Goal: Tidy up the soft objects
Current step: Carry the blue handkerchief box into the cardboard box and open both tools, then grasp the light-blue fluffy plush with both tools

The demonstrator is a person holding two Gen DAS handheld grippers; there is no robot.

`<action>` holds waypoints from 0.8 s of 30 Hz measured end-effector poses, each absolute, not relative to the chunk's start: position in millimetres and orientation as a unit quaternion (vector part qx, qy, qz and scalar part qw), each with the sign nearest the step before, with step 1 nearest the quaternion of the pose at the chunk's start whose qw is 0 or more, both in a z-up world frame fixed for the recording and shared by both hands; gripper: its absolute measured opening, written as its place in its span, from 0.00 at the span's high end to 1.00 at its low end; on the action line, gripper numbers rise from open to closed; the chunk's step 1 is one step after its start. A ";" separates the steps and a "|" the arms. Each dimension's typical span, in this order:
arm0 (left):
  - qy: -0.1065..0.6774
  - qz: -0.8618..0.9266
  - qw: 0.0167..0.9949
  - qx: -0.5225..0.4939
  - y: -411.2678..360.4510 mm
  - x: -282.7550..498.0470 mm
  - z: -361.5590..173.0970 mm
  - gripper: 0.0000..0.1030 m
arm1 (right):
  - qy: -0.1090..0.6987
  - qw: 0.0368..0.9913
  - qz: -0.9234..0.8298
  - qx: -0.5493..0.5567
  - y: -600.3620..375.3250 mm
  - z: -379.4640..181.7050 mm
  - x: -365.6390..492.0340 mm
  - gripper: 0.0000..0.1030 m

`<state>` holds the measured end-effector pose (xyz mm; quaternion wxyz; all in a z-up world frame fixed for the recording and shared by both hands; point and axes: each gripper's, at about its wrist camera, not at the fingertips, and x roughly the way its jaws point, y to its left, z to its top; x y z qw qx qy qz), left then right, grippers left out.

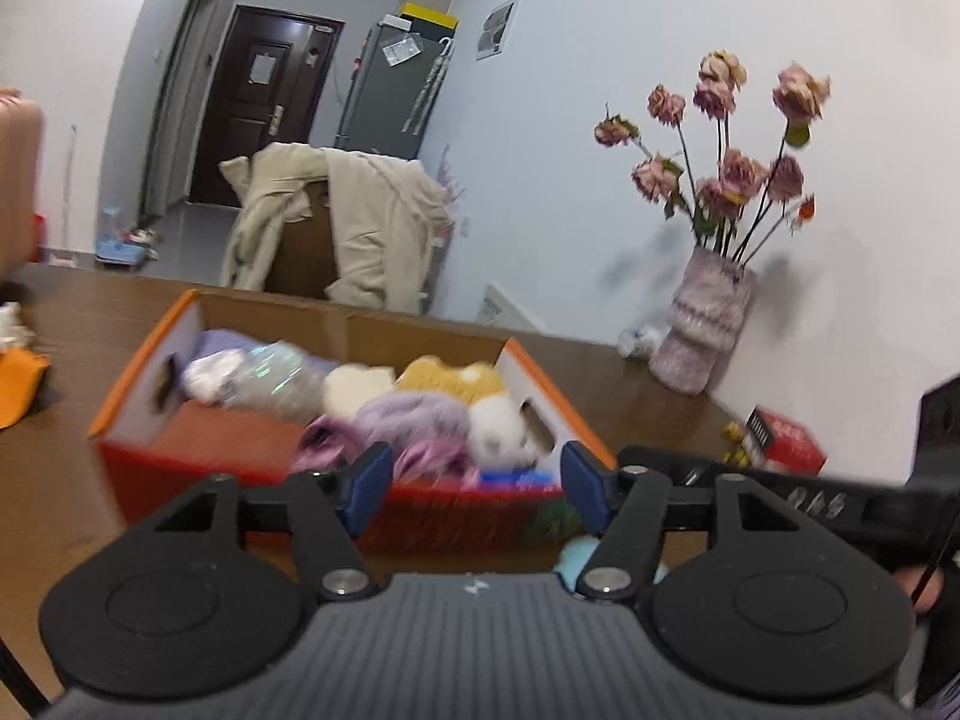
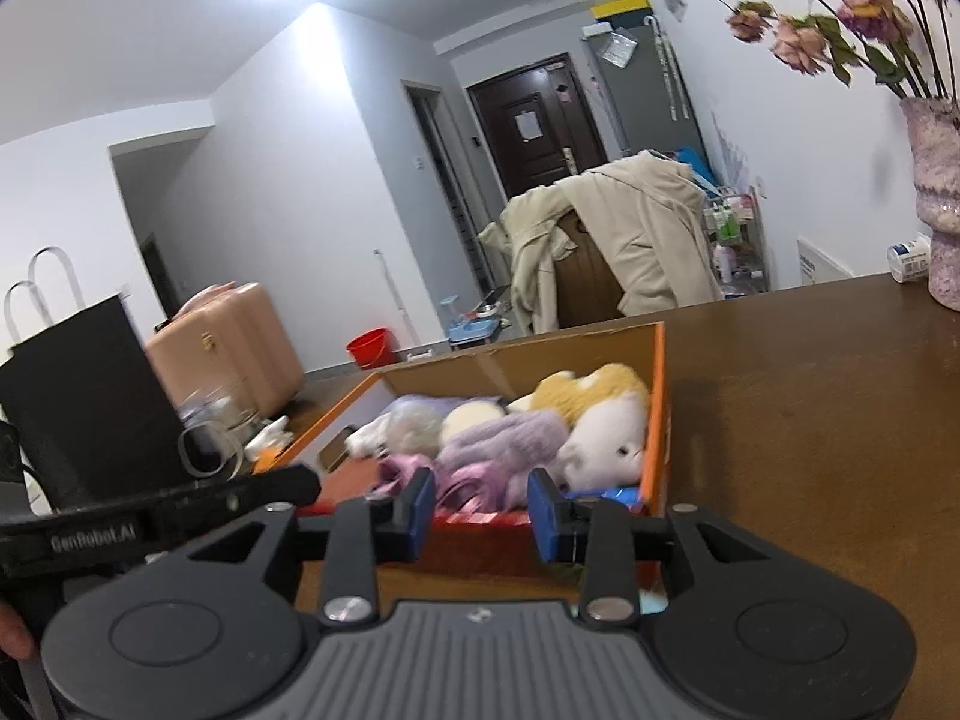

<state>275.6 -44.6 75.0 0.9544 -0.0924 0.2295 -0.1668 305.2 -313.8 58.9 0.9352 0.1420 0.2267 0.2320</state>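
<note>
An orange-and-red cardboard box point(image 1: 144, 372) point(image 2: 657, 420) stands on the brown table, holding soft things. Inside lie a purple fuzzy piece point(image 1: 414, 420) point(image 2: 504, 444), a white plush point(image 1: 501, 429) point(image 2: 606, 438), a yellow plush point(image 1: 450, 381) point(image 2: 594, 387), a cream ball point(image 1: 354, 387) and a shiny bag point(image 1: 282, 372). My left gripper point(image 1: 477, 480) hovers at the box's near wall, open, its blue pads wide apart with nothing between them. My right gripper point(image 2: 480, 510) is at the same wall, open with a narrower gap, also holding nothing. A pale blue soft thing point(image 1: 570, 558) lies low behind the left gripper.
A pink vase of dried flowers point(image 1: 708, 324) point(image 2: 939, 204) stands at the wall beside a small red carton point(image 1: 786, 438). A black paper bag point(image 2: 84, 396) and glassware stand left of the box. Beyond the table are a coat-draped chair point(image 1: 336, 222) and a pink suitcase point(image 2: 240, 348).
</note>
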 end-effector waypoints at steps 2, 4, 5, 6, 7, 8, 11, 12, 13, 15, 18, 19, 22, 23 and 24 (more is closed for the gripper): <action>0.232 -0.151 0.957 -0.085 -41.2 253.7 73.0 0.33 | 0.225 0.934 0.238 0.140 -314.4 60.8 286.8 0.62; 0.233 -0.145 0.958 -0.089 -37.5 236.3 70.5 0.31 | 0.223 0.935 0.237 0.141 -317.4 61.8 269.1 0.61; 0.236 -0.145 0.956 -0.091 -36.0 228.1 69.1 0.30 | 0.220 0.936 0.234 0.144 -320.1 61.2 259.8 0.61; 0.240 -0.146 0.955 -0.091 -35.6 222.7 68.1 0.30 | 0.220 0.936 0.230 0.148 -321.9 60.6 252.7 0.60; 0.245 -0.148 0.954 -0.086 -35.7 217.6 67.3 0.30 | 0.220 0.936 0.225 0.154 -324.5 58.9 244.6 0.59; 0.248 -0.148 0.954 -0.078 -36.8 213.2 66.9 0.29 | 0.220 0.936 0.223 0.159 -326.5 56.5 238.7 0.58; 0.246 -0.154 0.955 -0.063 -38.4 202.7 66.6 0.25 | 0.226 0.936 0.208 0.170 -331.6 48.8 224.7 0.56; 0.245 -0.161 0.954 -0.065 -39.8 202.5 66.4 0.23 | 0.229 0.937 0.202 0.173 -332.9 45.8 221.5 0.55; 0.248 -0.164 0.953 -0.065 -41.6 203.8 65.3 0.22 | 0.229 0.937 0.197 0.177 -334.7 42.8 217.9 0.54; 0.260 -0.163 0.950 -0.052 -51.8 208.0 62.0 0.23 | 0.228 0.935 0.196 0.188 -339.4 36.3 214.7 0.54; 0.262 -0.179 0.947 -0.055 -63.3 211.2 55.8 0.22 | 0.243 0.934 0.183 0.187 -346.4 27.3 218.6 0.54; 0.266 -0.184 0.945 -0.059 -66.2 213.2 52.6 0.22 | 0.248 0.935 0.177 0.185 -348.7 25.3 221.0 0.54; 0.274 -0.194 0.940 -0.063 -73.4 220.3 43.4 0.22 | 0.256 0.934 0.163 0.188 -355.1 20.1 232.1 0.55; 0.279 -0.197 0.938 -0.066 -74.5 224.4 41.0 0.22 | 0.260 0.934 0.158 0.187 -356.1 18.3 238.0 0.55; 0.284 -0.197 0.936 -0.067 -75.6 228.9 38.8 0.22 | 0.260 0.935 0.156 0.185 -356.9 16.5 243.0 0.55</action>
